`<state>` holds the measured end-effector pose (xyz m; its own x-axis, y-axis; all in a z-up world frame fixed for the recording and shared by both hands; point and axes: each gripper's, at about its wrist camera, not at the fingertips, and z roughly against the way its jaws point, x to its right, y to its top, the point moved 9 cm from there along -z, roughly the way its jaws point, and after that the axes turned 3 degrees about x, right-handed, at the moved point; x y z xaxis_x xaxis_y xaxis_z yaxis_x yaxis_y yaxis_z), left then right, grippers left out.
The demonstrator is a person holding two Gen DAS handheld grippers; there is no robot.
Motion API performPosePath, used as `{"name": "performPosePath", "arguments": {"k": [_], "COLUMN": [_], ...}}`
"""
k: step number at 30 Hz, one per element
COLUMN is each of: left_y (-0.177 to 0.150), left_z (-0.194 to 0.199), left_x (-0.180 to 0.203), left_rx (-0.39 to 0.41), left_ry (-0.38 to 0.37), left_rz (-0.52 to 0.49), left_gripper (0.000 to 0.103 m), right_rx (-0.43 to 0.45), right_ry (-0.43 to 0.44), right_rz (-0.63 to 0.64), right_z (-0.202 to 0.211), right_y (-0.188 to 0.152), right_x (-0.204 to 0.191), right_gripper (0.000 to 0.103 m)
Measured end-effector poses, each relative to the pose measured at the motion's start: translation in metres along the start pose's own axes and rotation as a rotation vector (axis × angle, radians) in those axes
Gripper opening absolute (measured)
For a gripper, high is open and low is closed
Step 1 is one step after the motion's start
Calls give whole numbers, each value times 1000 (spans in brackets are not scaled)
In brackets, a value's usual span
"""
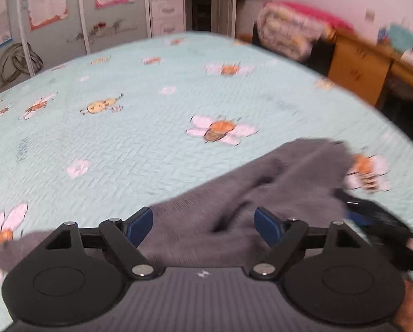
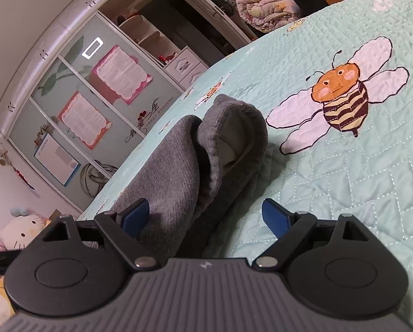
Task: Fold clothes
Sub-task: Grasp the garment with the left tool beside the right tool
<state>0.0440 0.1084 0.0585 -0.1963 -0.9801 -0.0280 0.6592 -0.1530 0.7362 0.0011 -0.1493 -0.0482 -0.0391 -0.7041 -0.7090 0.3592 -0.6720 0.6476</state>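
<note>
Wardrobe doors (image 2: 76, 116) fill the far left of the right wrist view, hung with pink-bordered paper sheets (image 2: 122, 73), and a white plush cat (image 2: 21, 228) sits low beside them. From there a mint-green quilted bedspread (image 2: 345, 193) runs rightward, printed with bees. A grey garment (image 2: 184, 160) lies on it in a rumpled, partly rolled heap with a paler lining showing inside one fold. Its near end reaches down between the blue pads of the right gripper (image 2: 206, 217). Those jaws stand wide apart: the cloth sits close to the left pad (image 2: 136, 215), but whether it touches I cannot tell, and the right pad is clear of it over bare quilt. To the right of the garment is one large bee print (image 2: 342, 96), close to it but not covered. Behind, at the upper right, a bundled floral quilt (image 2: 264, 2) lies off the bed.

The left wrist view is blurred. Same papered doors (image 1: 47, 2) at its left, then the bedspread (image 1: 123, 138). The grey garment (image 1: 262, 193) spreads from the lower left corner up toward the right, across the foreground. The left gripper (image 1: 203, 225) hangs above it, jaws spread wide with nothing pressed between the pads; the cloth is seen in the gap below them. At the right edge a dark shape with a blue tip (image 1: 372, 215) lies at the garment's edge, too smeared to make out. A yellow wooden cabinet (image 1: 358, 69) stands beyond the bed.
</note>
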Motion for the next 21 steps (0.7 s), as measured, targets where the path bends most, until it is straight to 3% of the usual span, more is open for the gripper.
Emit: {"name": "performPosePath", "arguments": {"k": [1, 4, 8, 13, 19, 21], "left_y": [4, 14, 12, 21, 9, 5], "left_z": [-16, -60, -115, -142, -139, -129], "left_x": [-6, -9, 4, 21, 40, 44], "left_rx": [-25, -95, -173, -208, -250, -227], "left_ry": [4, -95, -102, -202, -317, -319], "left_rz": [23, 71, -21, 46, 86, 70], "left_gripper": [83, 83, 83, 79, 46, 31], "right_rx": [2, 12, 18, 19, 18, 18], "right_ry": [3, 11, 16, 25, 32, 34], "right_rz": [1, 9, 12, 13, 11, 11], "right_z": [0, -1, -4, -5, -6, -6], "right_y": [0, -1, -1, -1, -1, -2], "right_x": [0, 0, 0, -1, -2, -2], "right_gripper": [89, 89, 90, 90, 90, 90]}}
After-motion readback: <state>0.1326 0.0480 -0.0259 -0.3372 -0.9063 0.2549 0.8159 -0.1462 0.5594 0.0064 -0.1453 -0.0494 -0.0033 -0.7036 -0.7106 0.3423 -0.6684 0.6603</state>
